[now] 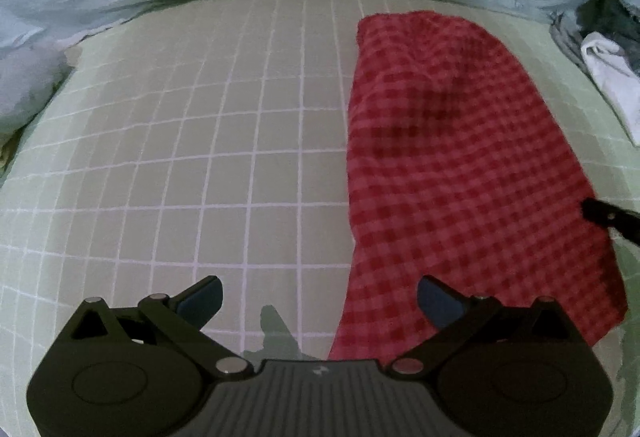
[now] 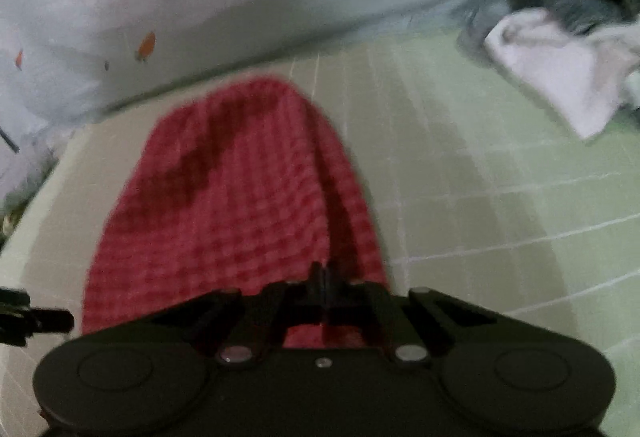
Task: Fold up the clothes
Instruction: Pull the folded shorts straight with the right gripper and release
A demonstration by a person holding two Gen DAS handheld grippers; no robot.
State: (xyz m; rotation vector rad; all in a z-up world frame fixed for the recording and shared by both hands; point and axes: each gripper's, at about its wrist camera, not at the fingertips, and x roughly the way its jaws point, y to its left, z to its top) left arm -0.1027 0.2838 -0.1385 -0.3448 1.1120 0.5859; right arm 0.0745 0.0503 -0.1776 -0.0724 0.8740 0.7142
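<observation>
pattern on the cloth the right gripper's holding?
Red-and-pink gingham check cloth; clearest in left wrist view.
</observation>
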